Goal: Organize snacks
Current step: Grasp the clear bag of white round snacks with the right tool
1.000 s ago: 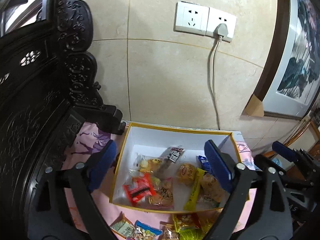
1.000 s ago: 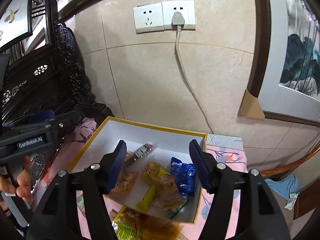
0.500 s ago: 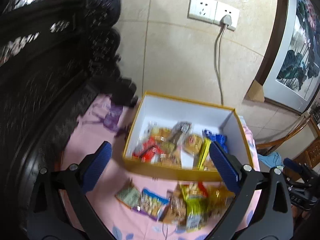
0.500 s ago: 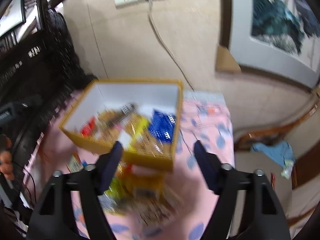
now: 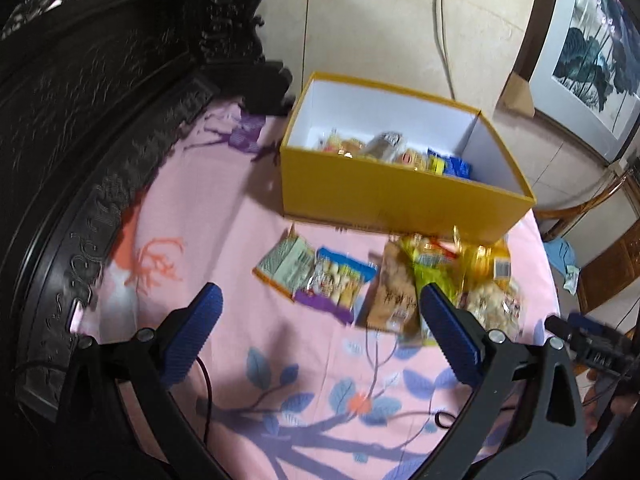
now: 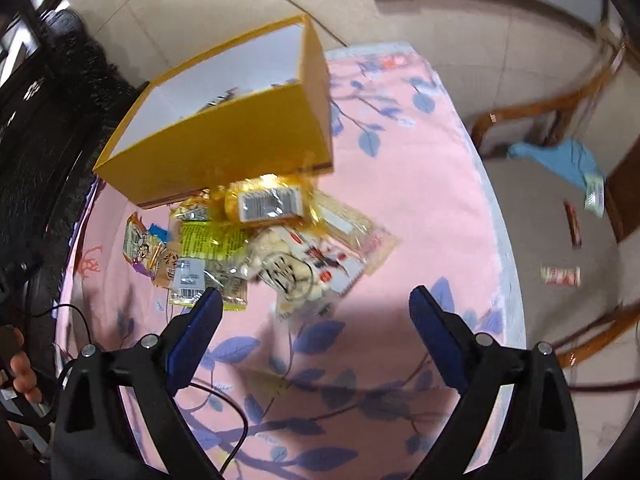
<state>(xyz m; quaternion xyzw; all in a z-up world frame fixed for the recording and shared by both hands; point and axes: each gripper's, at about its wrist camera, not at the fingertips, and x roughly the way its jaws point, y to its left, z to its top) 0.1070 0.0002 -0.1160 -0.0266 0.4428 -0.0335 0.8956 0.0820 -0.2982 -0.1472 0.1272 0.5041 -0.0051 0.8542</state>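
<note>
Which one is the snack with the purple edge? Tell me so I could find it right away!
Find the big yellow box on the pink cloth. A row of loose packets lies on the cloth in front of it; the purple-edged packet is second from the left, next to the pale green packet. It alone has a blue top and a purple bottom edge, with pale round snacks showing in between.

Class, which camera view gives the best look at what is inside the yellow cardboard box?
The left wrist view: the yellow cardboard box opens towards the camera, showing packets inside. The right wrist view shows mainly its outer walls; the near wall hides most contents.
</note>
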